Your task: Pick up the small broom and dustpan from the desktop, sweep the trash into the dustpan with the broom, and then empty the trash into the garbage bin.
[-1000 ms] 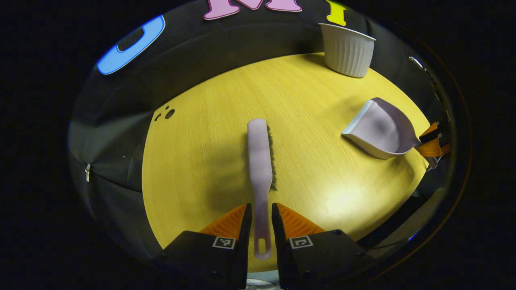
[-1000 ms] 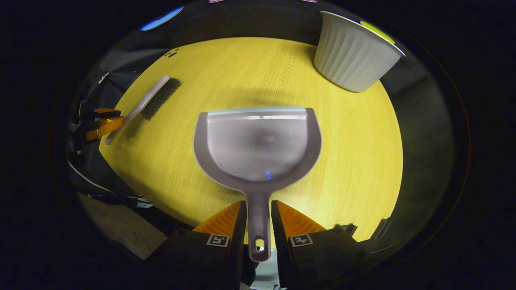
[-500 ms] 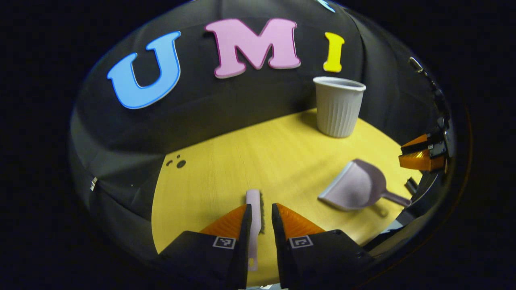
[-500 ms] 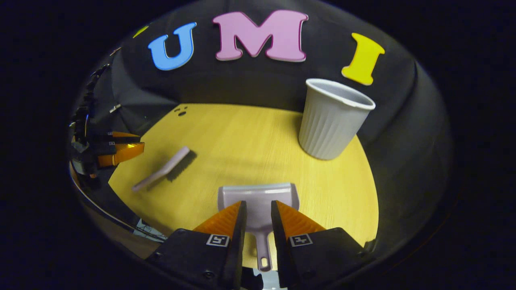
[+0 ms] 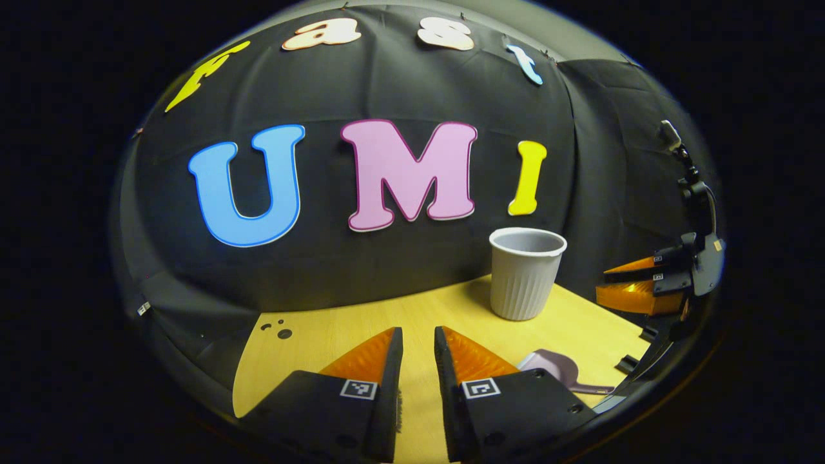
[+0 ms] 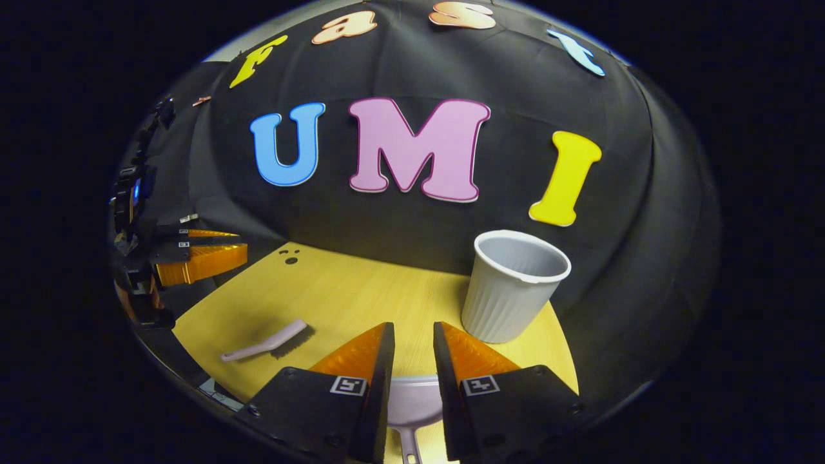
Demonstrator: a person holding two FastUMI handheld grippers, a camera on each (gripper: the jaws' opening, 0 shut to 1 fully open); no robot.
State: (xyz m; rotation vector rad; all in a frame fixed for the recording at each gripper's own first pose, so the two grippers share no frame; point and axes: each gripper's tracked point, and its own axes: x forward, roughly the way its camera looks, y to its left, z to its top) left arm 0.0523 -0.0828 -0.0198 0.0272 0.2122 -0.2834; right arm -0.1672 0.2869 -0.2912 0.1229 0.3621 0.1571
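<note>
Since a second ago both hand-held grippers have lifted away: left hand-held gripper (image 5: 417, 348) and right hand-held gripper (image 6: 412, 345) stand slightly parted, gripping nothing. The broom (image 6: 265, 341) and dustpan (image 5: 559, 370) lie released on the yellow surface (image 5: 309, 341), well apart, near the garbage bin (image 6: 512, 287).

In front of me a black cloth wall (image 5: 399, 84) closes off the booth, draped in soft folds and curving round on both sides. Below it lies the worktop (image 5: 445, 309), a yellow wood-grain surface with fine lines running away from me toward the cloth. Near its far left corner I see a few small dark round marks (image 5: 277, 330) close together. The light is dim and warm: it falls on the worktop (image 6: 361, 296) and leaves the cloth (image 6: 644, 270) in shadow, darkest where it meets the far edge of the wood.
</note>
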